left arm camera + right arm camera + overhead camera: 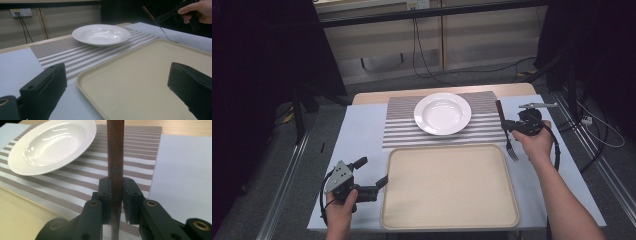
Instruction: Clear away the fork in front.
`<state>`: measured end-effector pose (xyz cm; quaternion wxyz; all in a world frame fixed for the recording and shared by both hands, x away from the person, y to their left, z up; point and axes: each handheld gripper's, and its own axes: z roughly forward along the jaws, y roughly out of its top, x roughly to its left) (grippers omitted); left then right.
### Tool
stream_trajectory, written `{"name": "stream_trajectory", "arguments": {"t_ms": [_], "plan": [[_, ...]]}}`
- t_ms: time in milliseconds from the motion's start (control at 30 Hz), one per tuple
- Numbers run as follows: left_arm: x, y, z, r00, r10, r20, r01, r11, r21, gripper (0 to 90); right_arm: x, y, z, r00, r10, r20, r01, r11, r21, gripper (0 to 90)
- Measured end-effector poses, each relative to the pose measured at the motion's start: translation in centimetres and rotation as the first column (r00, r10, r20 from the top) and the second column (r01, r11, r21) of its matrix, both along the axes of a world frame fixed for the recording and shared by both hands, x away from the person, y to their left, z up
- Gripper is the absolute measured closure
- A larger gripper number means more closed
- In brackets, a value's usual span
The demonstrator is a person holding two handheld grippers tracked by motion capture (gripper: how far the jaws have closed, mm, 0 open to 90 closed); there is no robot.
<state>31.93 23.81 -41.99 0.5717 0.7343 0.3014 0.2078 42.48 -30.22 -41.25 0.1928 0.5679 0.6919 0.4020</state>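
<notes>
I work in what looks like a lab or test room, not a home: my small white-topped table (362, 135) stands on grey floor between bare aluminium rails (287, 190). At twelve o'clock, loose black cables (419, 55) hang from a white wall socket (21, 12) on plain beige panelling, and black curtains (257, 60) close off nine and three o'clock.

Forks: one (506, 131), handle clamped in the right tool (512, 125).
Plates: one, white (442, 113), left of that tool.
Trays: one, beige (450, 186).
Placemats: one, striped (402, 131).
Tools: two; left tool (374, 177) at tray edge.
</notes>
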Motion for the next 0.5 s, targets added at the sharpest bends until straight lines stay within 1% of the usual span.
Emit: {"name": "stream_trajectory", "arguments": {"t_ms": [67,167,200,233,300,333,400,433,500], "plan": [[0.0,-0.1,0.0,1.0,0.001,-0.001,-0.001,1.0,0.0,2.5,-0.3,-0.2,0.0,0.9999,-0.008,0.014,0.008,1.0,0.024,78.1],[0.0,-0.1,-0.1,1.0,-0.002,-0.004,0.002,1.0,0.005,2.5,-0.8,-0.3,0.0,0.9989,-0.012,0.045,0.011,1.0,0.024,78.1],[0.0,-0.2,-0.1,1.0,-0.002,-0.005,0.002,1.0,0.005,2.5,-1.0,-0.4,0.0,0.9983,-0.016,0.056,0.014,0.999,0.04,78.1],[0.0,-0.2,-0.1,1.0,-0.002,-0.009,0.002,1.0,-0.001,2.5,-1.1,-0.5,0.0,0.9977,-0.016,0.066,0.013,0.999,0.049,78.1],[0.0,-0.3,-0.1,1.0,-0.002,-0.009,0.002,1.0,-0.007,2.5,-1.4,-0.6,0.1,0.996,-0.019,0.087,0.014,0.999,0.051,78.1],[0.0,-0.3,-0.1,1.0,-0.002,-0.009,0.002,0.9999,-0.01,2.5,-1.6,-0.7,0.1,0.9953,-0.02,0.094,0.014,0.998,0.063,78.1],[0.0,-0.2,0.0,1.0,-0.001,-0.005,0.001,0.9999,-0.011,2.5,-1.9,-0.7,0.1,0.9927,-0.024,0.118,0.016,0.998,0.067,78.1],[0.0,-0.2,0.0,1.0,-0.001,-0.005,0.001,0.9999,-0.01,2.5,-2.1,-0.7,0.2,0.9919,-0.023,0.125,0.014,0.997,0.077,78.1],[0.0,-0.2,0.1,1.0,-0.001,-0.006,0.001,0.9999,-0.013,2.5,-2.6,-0.8,0.3,0.9871,-0.03,0.157,0.014,0.995,0.103,78.0]]}}
